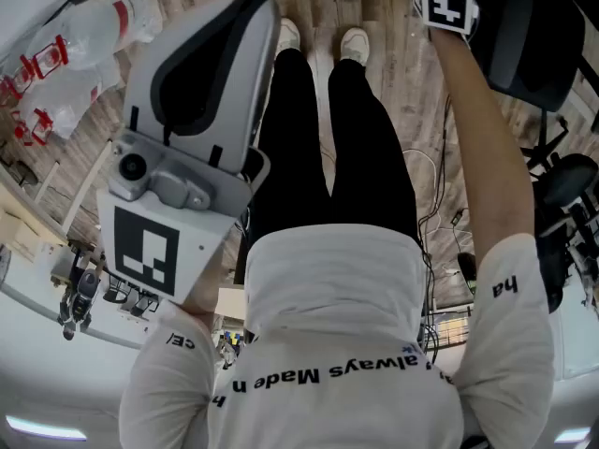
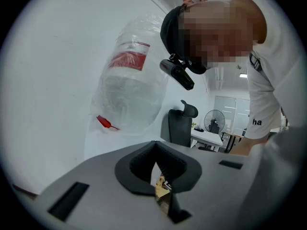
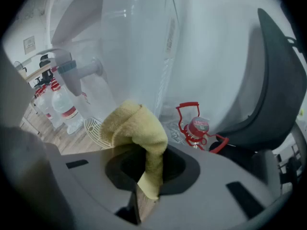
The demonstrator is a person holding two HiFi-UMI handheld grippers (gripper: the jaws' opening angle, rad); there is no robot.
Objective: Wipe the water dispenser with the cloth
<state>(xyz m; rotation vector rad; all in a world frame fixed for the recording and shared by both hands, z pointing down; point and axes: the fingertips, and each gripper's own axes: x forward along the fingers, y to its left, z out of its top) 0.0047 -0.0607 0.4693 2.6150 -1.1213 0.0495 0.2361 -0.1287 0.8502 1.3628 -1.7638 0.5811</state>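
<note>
In the head view, looking straight down the person's own body: left gripper [image 1: 211, 73] fills the near left, held over the wooden floor [image 1: 374, 7]. Right gripper [image 1: 447, 3] sits at the far right edge with only its marker cube showing. No cloth or dispenser in this view.

Left gripper view: jaws pressed together, nothing between them. It points up at the person and away from the job, with a bagged water bottle [image 2: 129, 90] against the wall on the left.

Right gripper view: jaws pinch the cloth [image 3: 139, 133]. It's yellow terry, bunched into a soft wad above the pads with a short tail hanging below. Just beyond it is the water dispenser [image 3: 134, 42], with a white glossy front, a grey tap [image 3: 76, 73] on the left and a round drip grille [image 3: 93, 128] under the tap. Can't tell whether the cloth touches the panel. A red-capped bottle [image 3: 197, 127] stands to the right and more bottles [image 3: 62, 107] at far left.

Handling, my read:
- Cloth is light, limp and compressible, so it won't slip from a firm pinch.
- Only the bunched top does the wiping, so keep the grip low, as it is now.
- Panel looks smooth, so the cloth should glide.
- The tap sticks out and could snag the cloth.
</note>
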